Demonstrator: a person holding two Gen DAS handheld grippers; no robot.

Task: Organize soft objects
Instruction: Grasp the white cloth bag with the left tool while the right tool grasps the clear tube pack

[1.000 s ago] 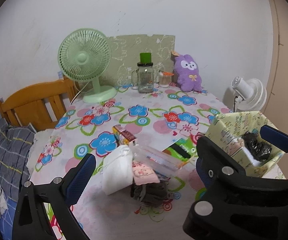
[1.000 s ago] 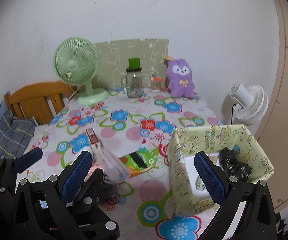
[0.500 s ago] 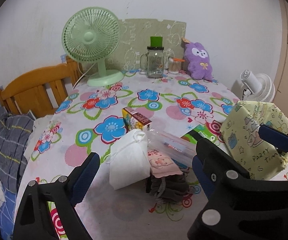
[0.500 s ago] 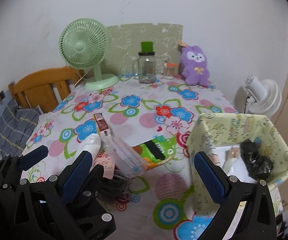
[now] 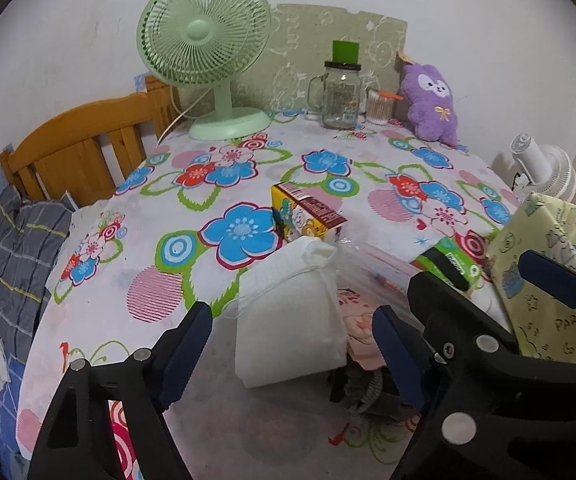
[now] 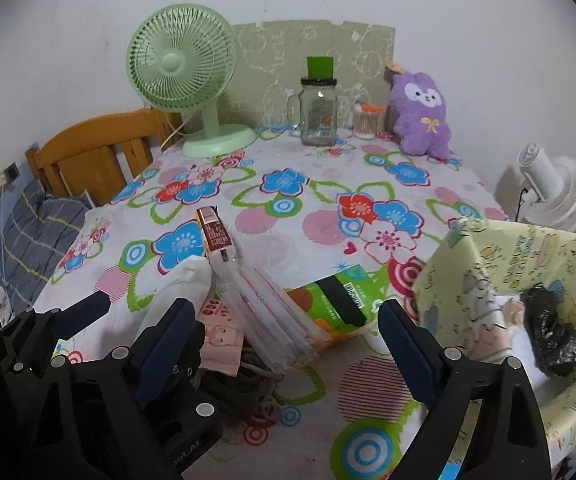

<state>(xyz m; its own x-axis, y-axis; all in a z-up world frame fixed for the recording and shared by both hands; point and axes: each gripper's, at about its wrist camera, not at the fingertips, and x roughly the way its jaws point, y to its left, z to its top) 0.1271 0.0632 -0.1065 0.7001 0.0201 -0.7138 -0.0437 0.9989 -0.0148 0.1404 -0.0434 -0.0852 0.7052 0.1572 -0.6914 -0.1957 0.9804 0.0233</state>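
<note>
A white drawstring pouch [image 5: 288, 316] stands at the near edge of the flowered table, between the fingers of my left gripper [image 5: 288, 348]. The jaws are closing and the pads stand clear of its sides. Beside it lie a pink printed cloth [image 5: 358, 320] and a dark grey knit piece [image 5: 362, 388]. My right gripper [image 6: 286, 346] hangs over a clear plastic bag [image 6: 272, 316] and a green packet [image 6: 340, 300]. Its jaws are closing too, touching nothing. A yellow-green fabric box [image 6: 448, 280] at the right holds a black bundle [image 6: 552, 332]. A purple plush [image 6: 420, 112] sits at the back.
A green desk fan [image 5: 204, 48], a glass jar mug [image 5: 340, 96] and a cotton-swab pot [image 5: 378, 108] line the far wall. A small printed carton [image 5: 308, 216] lies mid-table. A wooden bed frame [image 5: 84, 148] and bedding sit left, a white fan [image 6: 548, 188] right.
Both grippers have come down and forward toward the pile, which looks bigger now. Both pairs of jaws have narrowed a little. The fabric box's inside has dropped out of the left view.
</note>
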